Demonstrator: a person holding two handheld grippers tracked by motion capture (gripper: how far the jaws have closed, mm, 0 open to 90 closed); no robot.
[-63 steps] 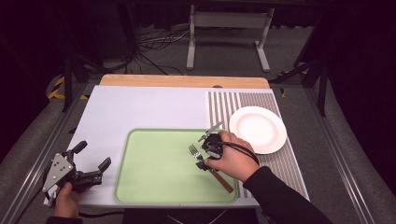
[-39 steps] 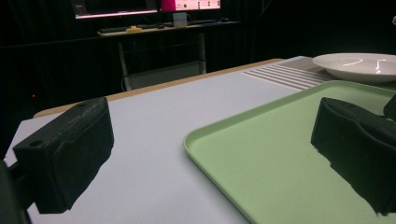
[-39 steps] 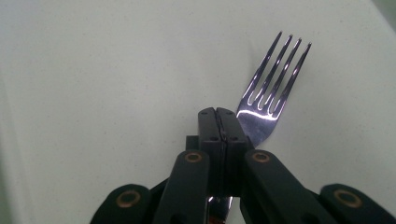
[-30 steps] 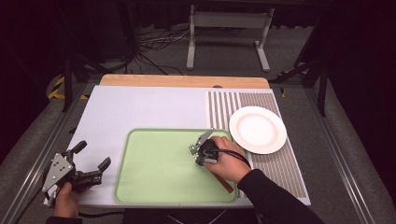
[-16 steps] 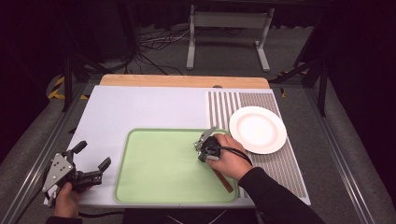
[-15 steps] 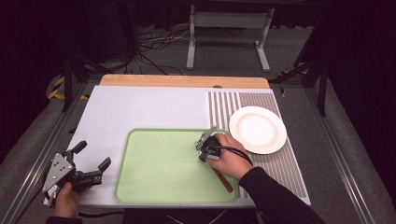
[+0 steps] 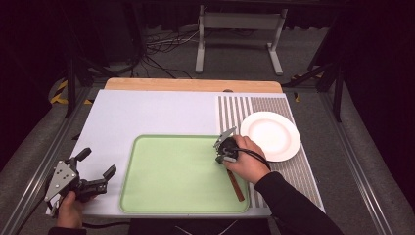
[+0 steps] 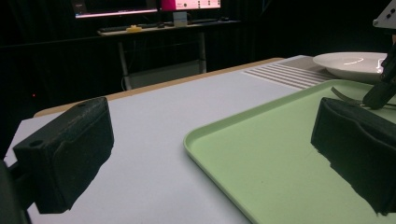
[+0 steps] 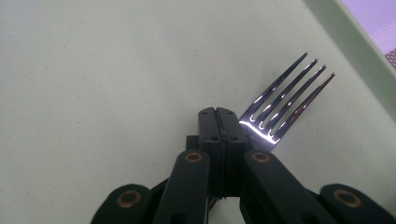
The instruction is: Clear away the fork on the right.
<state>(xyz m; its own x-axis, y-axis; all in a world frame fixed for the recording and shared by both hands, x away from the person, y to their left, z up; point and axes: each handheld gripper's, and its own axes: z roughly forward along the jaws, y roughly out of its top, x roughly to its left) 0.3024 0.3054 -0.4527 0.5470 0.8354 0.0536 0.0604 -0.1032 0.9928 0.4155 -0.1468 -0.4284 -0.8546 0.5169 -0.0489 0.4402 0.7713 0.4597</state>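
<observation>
A fork (image 9: 285,93) with a brown handle (image 7: 236,185) lies on the right part of the light green tray (image 7: 171,171). My right gripper (image 7: 221,149) points down onto the tray. Its jaws are shut against each other (image 9: 217,114) with nothing between them, and the fork's tines stick out just beside and under the right jaw. My left gripper (image 7: 98,162) rests at the table's front left corner, left of the tray, with its jaws wide open and empty (image 8: 210,154). The left gripper view takes in the tray (image 8: 261,158), the fork (image 8: 345,95) and the right gripper (image 8: 380,93) farther off.
A white plate (image 7: 270,134) stands on the striped mat (image 7: 235,110) right of the tray, also seen far off (image 8: 350,63). The white table top (image 7: 147,115) stretches behind the tray, with a wooden edge (image 7: 193,84) at the back.
The right gripper, still shut, has slid a little to the right and away across the tray, toward the plate. The left gripper has stayed in place.
</observation>
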